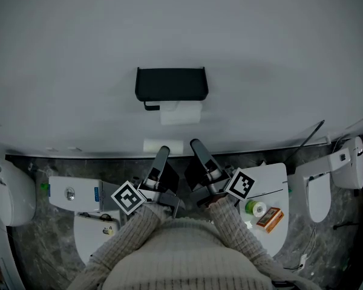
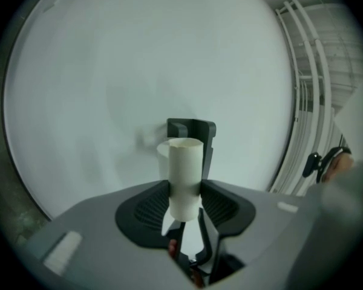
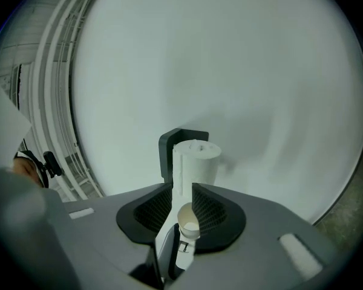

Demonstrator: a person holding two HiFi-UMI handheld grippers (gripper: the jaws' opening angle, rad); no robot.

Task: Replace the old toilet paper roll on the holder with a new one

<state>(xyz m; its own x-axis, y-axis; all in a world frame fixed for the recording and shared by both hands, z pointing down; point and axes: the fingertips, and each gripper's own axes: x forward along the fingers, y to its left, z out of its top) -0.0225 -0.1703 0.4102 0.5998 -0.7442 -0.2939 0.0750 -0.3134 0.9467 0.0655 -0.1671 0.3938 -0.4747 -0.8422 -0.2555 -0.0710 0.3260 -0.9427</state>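
In the head view, the black holder (image 1: pixel 171 84) on the wall carries a paper roll (image 1: pixel 181 112) with a sheet hanging. A bare cardboard tube (image 1: pixel 153 145) lies level at 6 o'clock of it, apart from it, at the tips of both tools. The step looks like passing this spent tube between hands. It goes best with the tube kept level and clear of the hanging sheet. The left gripper (image 1: pixel 163 151) and right gripper (image 1: pixel 196 143) converge toward 12 o'clock, with knit-sleeved forearms close together and marker cubes turned outward.

In the left gripper view, the fingers are clenched across the tube's middle. They should not let go until the other side holds squarely. The holder shows at 12 o'clock turned on its side, so this gripper is rolled about a quarter turn.

In the right gripper view, the fingers stand narrow and appear to be grasping the tube's open end. Thin cardboard dents, so light pressure should be enough. Roll and holder sit at 12 o'clock, again turned sideways, so the roll of the wrist is alike.
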